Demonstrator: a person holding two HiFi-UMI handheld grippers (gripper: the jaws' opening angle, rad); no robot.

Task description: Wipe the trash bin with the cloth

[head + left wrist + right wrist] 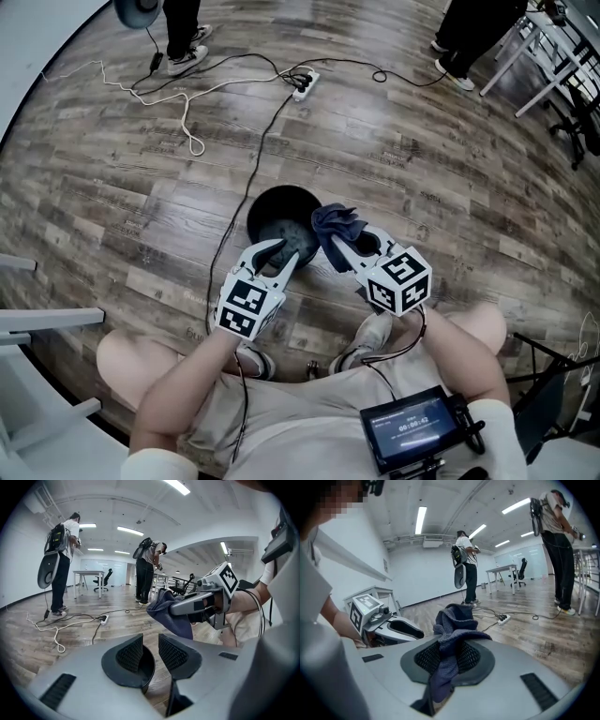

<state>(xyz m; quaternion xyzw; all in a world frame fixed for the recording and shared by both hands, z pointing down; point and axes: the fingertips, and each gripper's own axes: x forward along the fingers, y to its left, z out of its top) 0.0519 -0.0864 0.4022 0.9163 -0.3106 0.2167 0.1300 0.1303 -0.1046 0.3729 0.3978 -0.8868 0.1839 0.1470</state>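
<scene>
A round black trash bin [272, 211] stands on the wood floor just ahead of my knees. My left gripper [284, 255] is at its near rim; in the left gripper view the rim's black wall [147, 670] sits between the ribbed pads [130, 654] of the left gripper [151, 651], gripped. My right gripper [339, 246] is shut on a dark blue cloth [335, 222], held bunched over the bin's right edge. The cloth [452, 620] spills out of the right gripper [449, 656] above and below the pads. The cloth [171, 616] hangs just right of the left jaws.
A white power strip [305, 82] and loose cables [178, 103] lie on the floor beyond the bin. People stand at the far left [187, 52] and far right [455, 70]. White desk legs [534, 56] are at the upper right, a white frame [37, 323] at my left.
</scene>
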